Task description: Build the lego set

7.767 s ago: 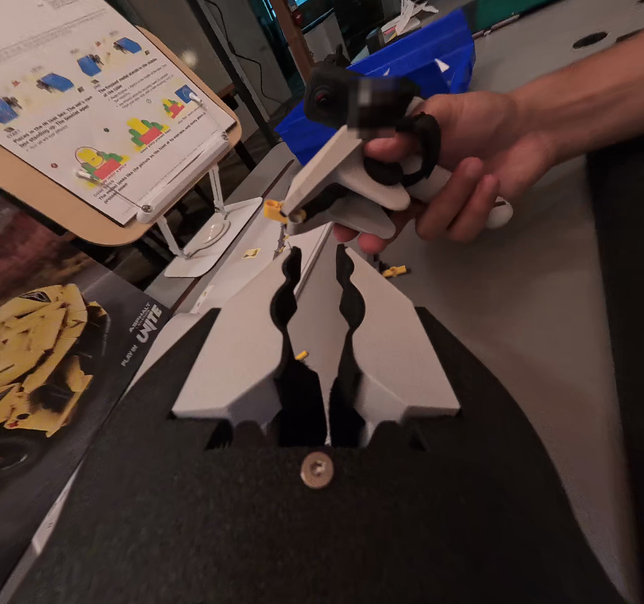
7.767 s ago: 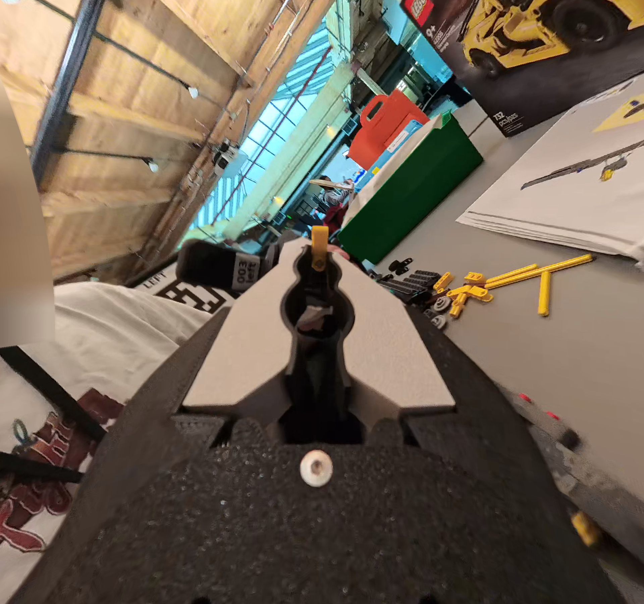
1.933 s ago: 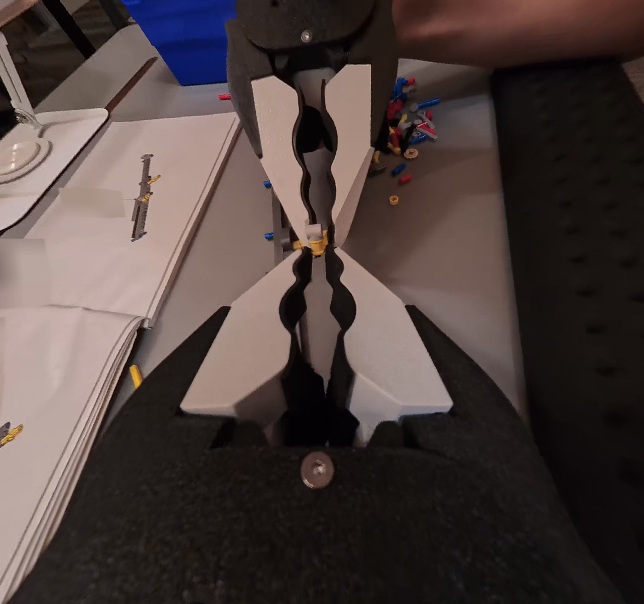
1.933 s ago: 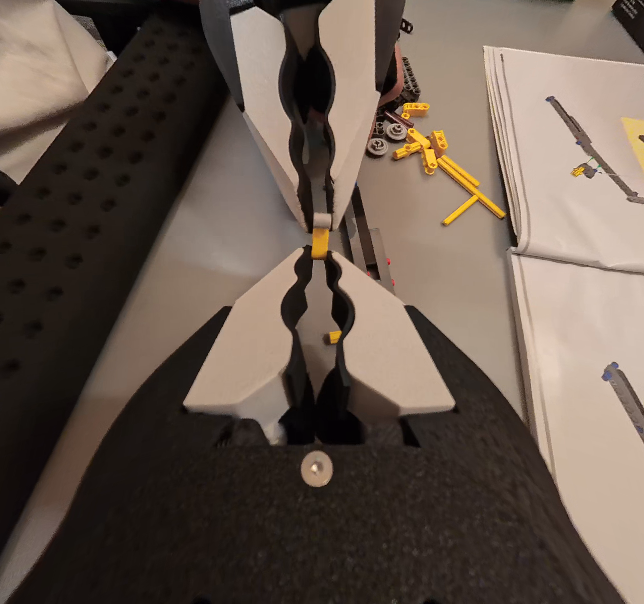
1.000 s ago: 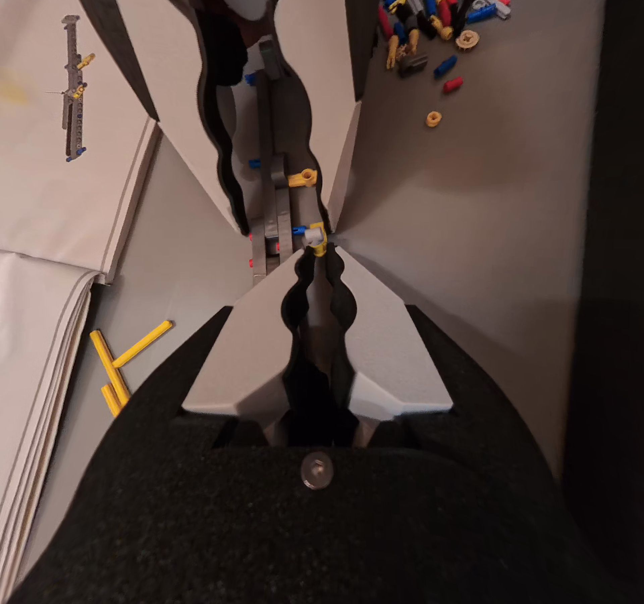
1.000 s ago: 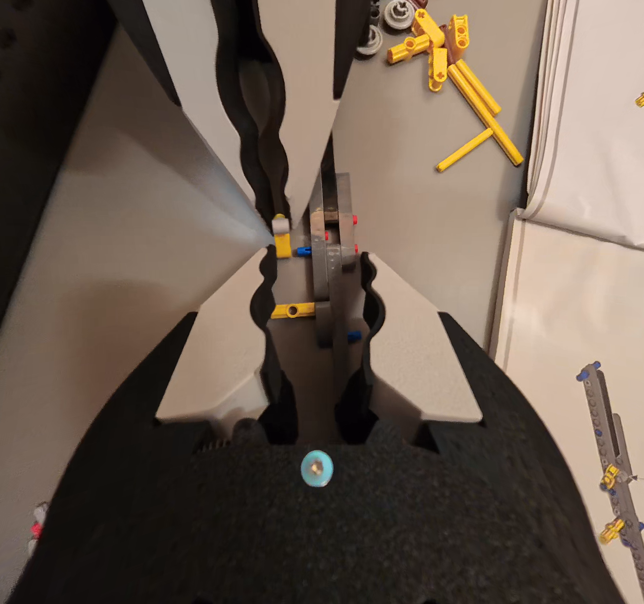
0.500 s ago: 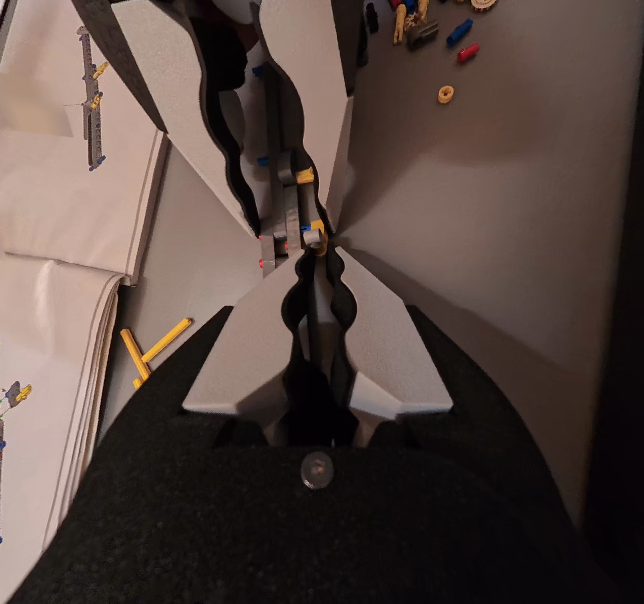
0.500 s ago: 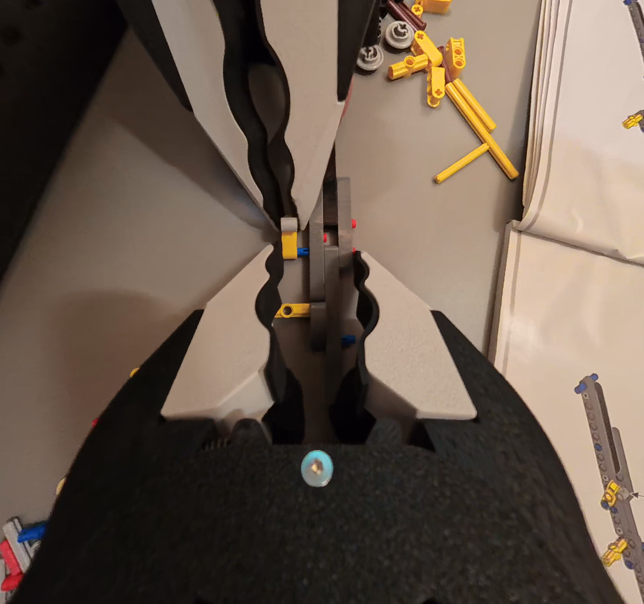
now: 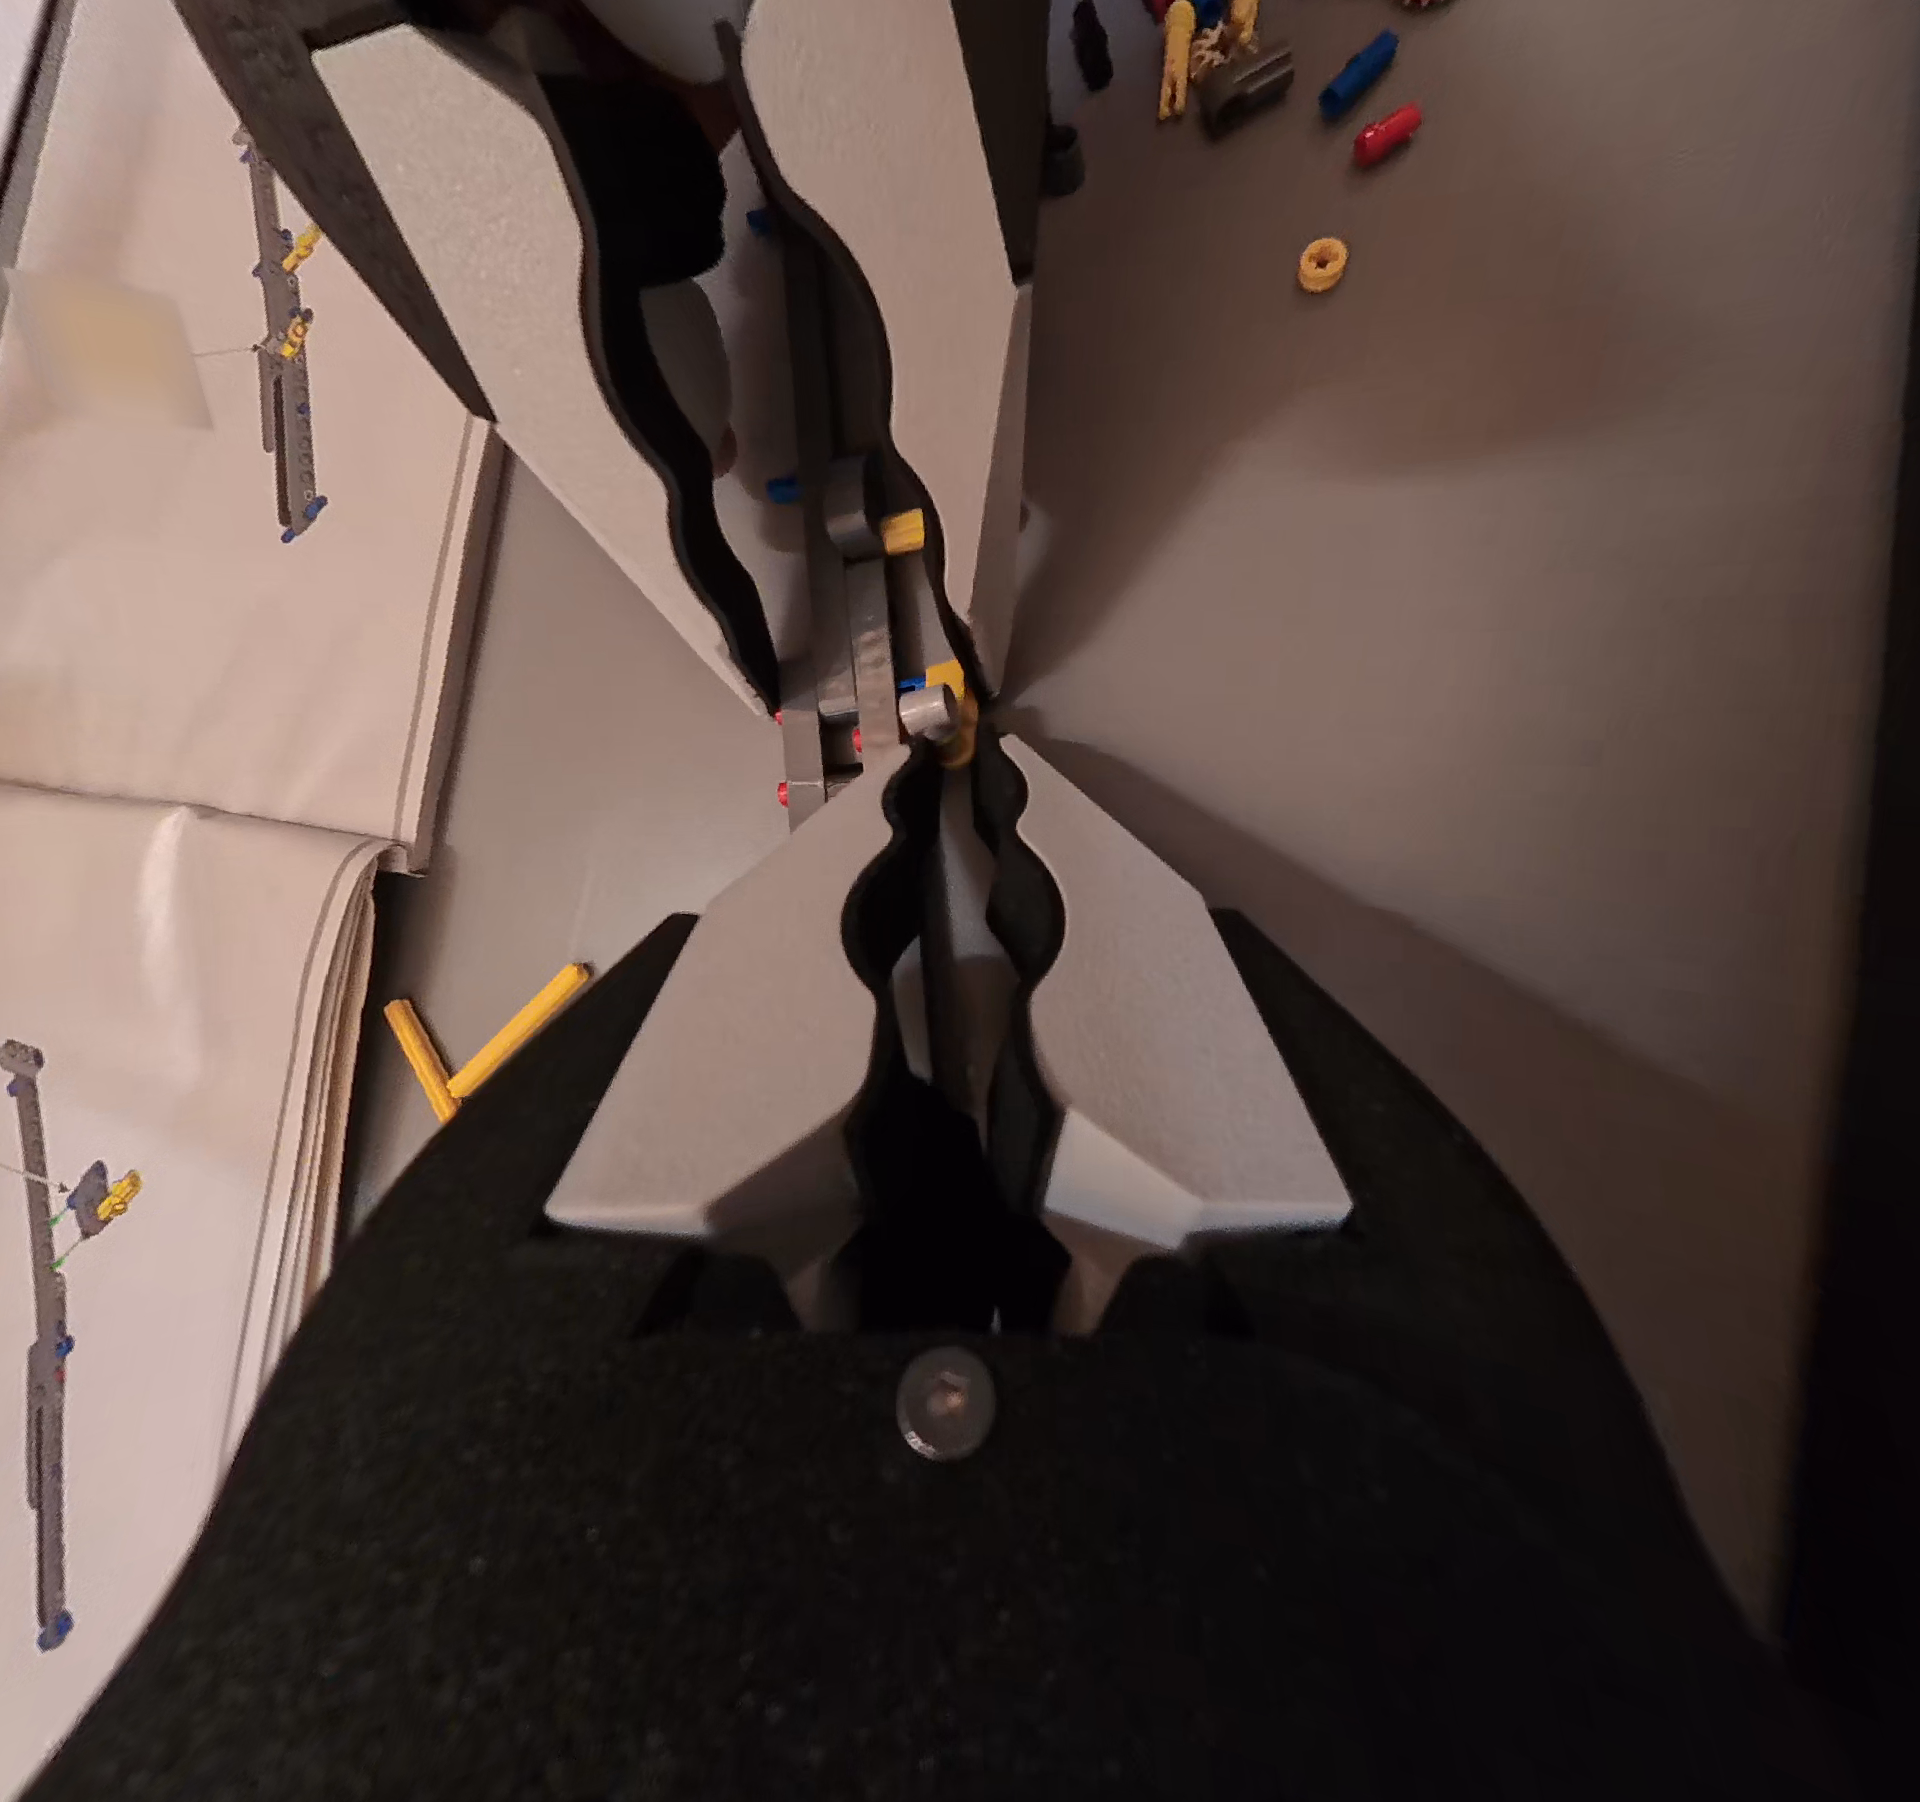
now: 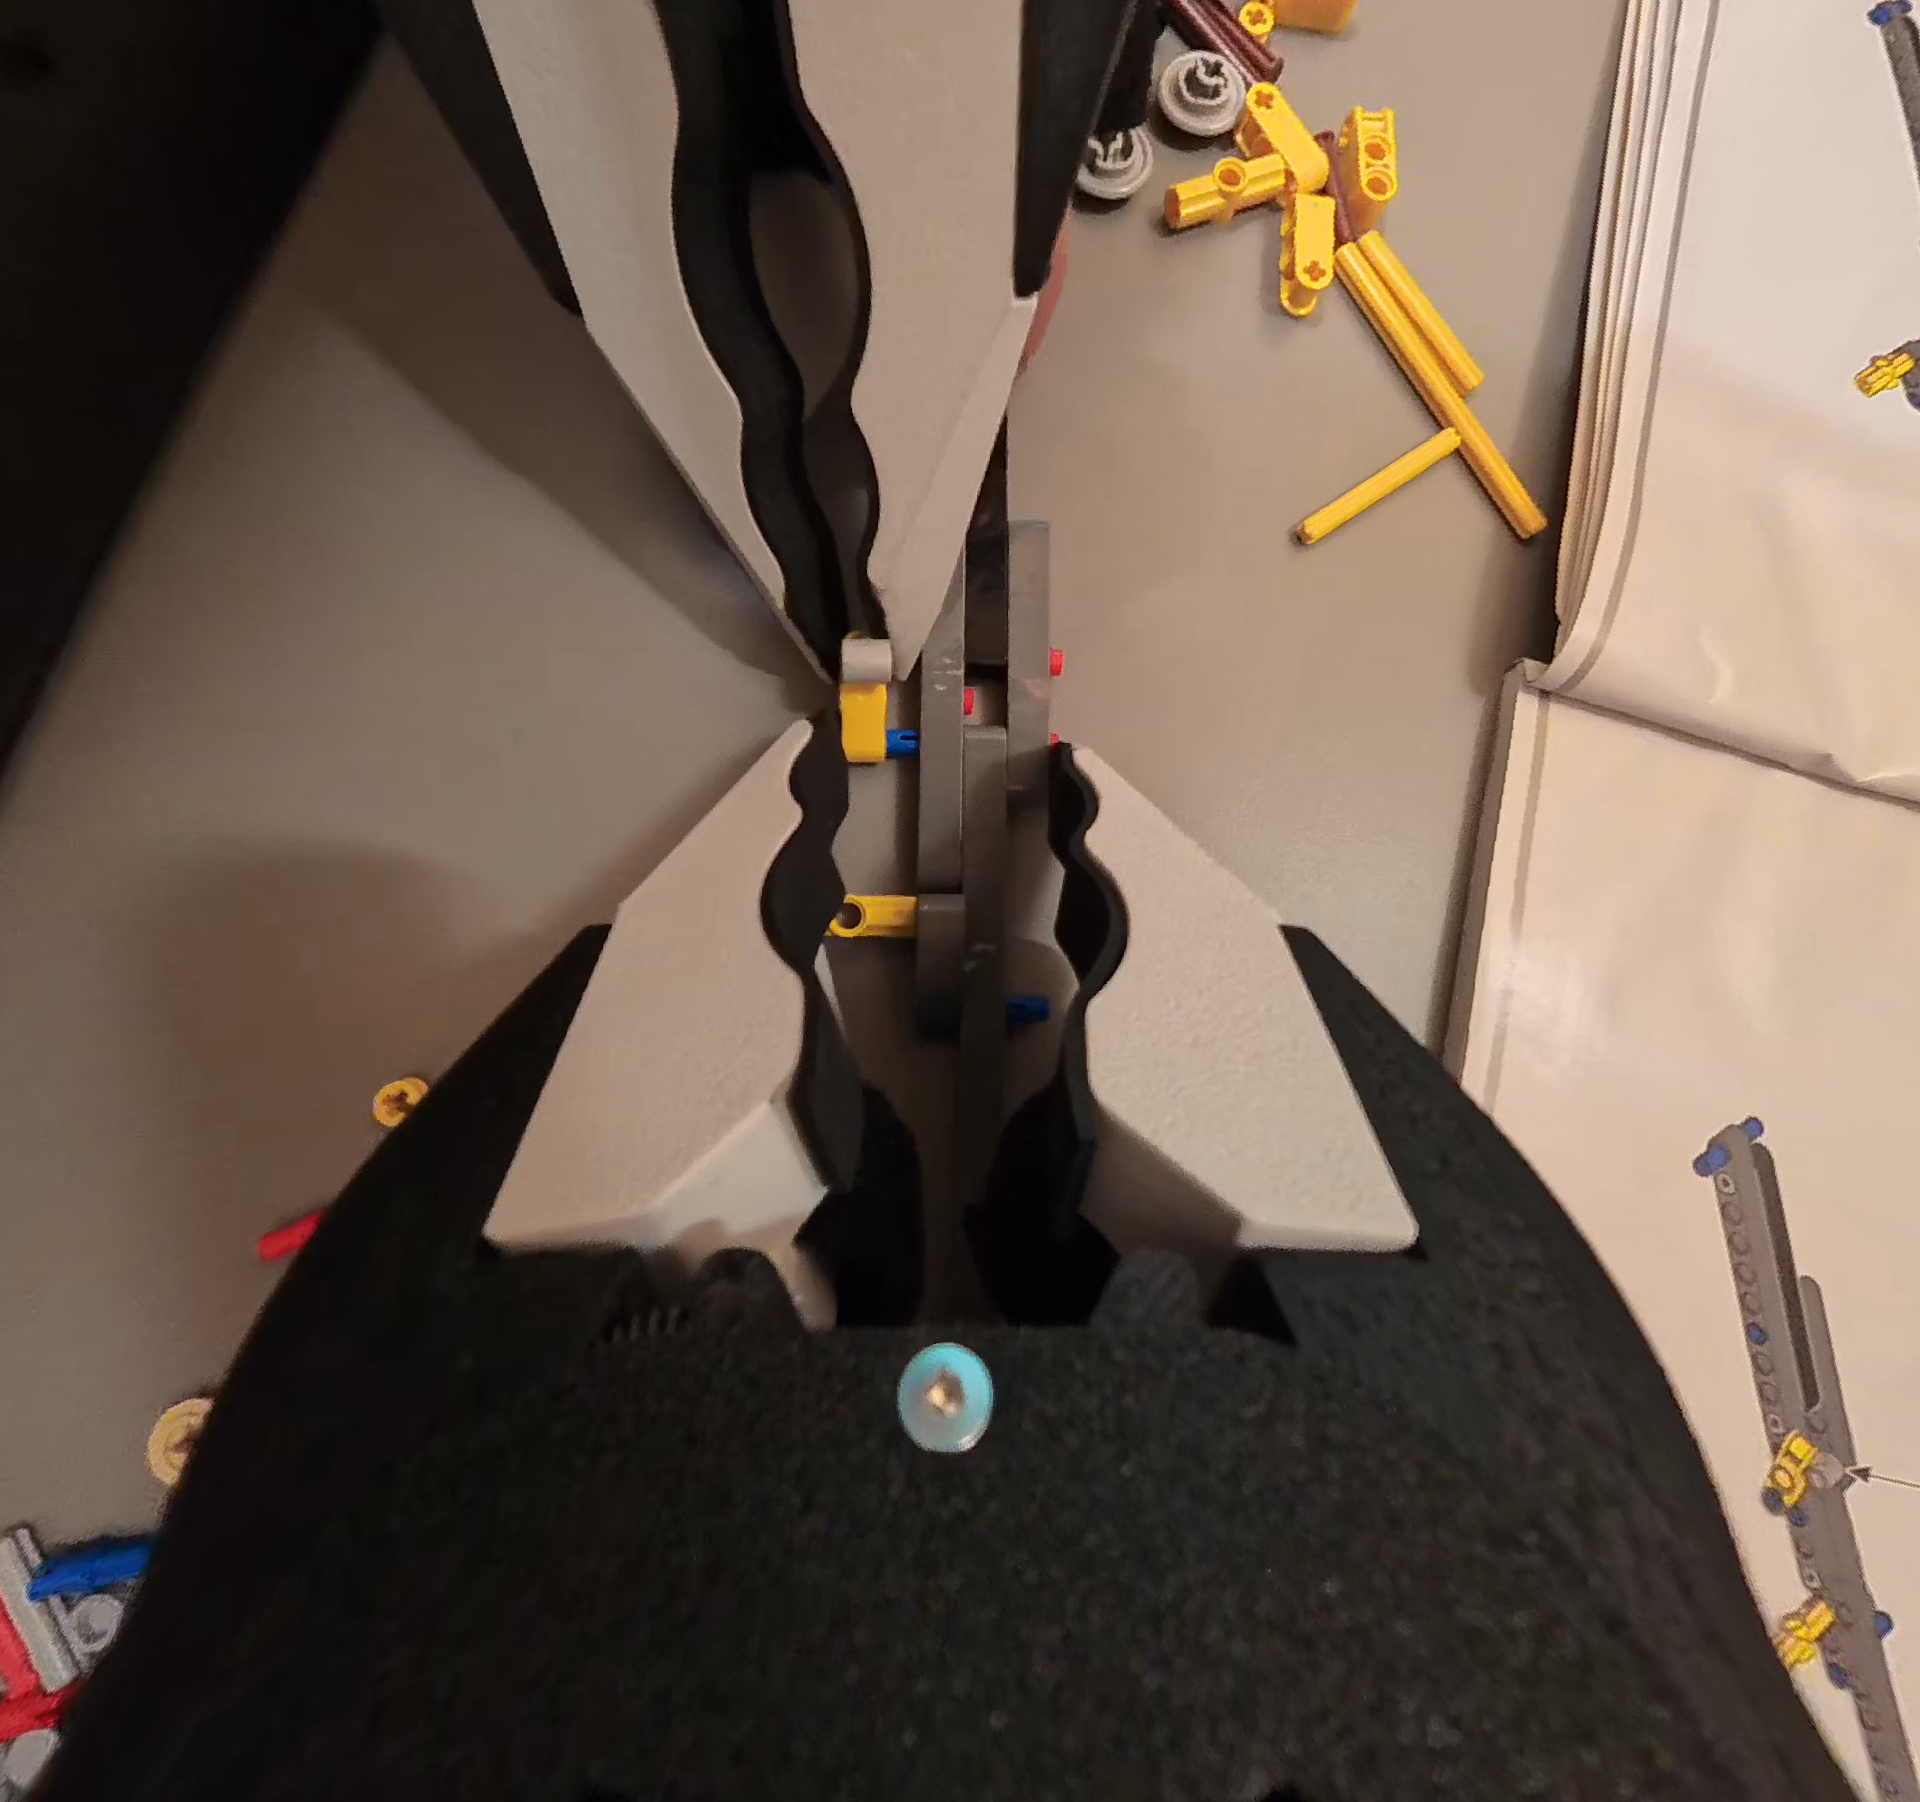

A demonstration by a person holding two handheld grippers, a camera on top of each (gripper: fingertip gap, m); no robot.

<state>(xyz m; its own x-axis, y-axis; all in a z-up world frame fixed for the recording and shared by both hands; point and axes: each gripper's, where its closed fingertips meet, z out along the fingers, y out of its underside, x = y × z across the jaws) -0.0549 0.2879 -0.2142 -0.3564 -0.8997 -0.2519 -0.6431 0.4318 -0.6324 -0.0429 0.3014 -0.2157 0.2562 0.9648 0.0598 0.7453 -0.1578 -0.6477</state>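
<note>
Item: small yellow-and-grey connector (image 9: 940, 713), pinched at the tips of the left gripper (image 9: 951, 750), its jaws narrowed onto it, evidently to seat it on the blue pin of the dark grey beam assembly (image 10: 982, 796) just beside. Right gripper (image 10: 935, 765): jaws wide, straddling that flat, matte, elongated assembly on the grey table (image 10: 1195, 609), holding nothing. Loose glossy yellow axles and connectors (image 10: 1340, 225) lie ahead and to its right; instruction booklet (image 10: 1714, 557) farther right.

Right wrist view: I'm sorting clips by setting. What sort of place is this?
Probably an indoor hobby or work table: a plain grey tabletop with loose yellow pieces scattered on it, an open instruction booklet, and a half-built grey beam assembly.
</note>
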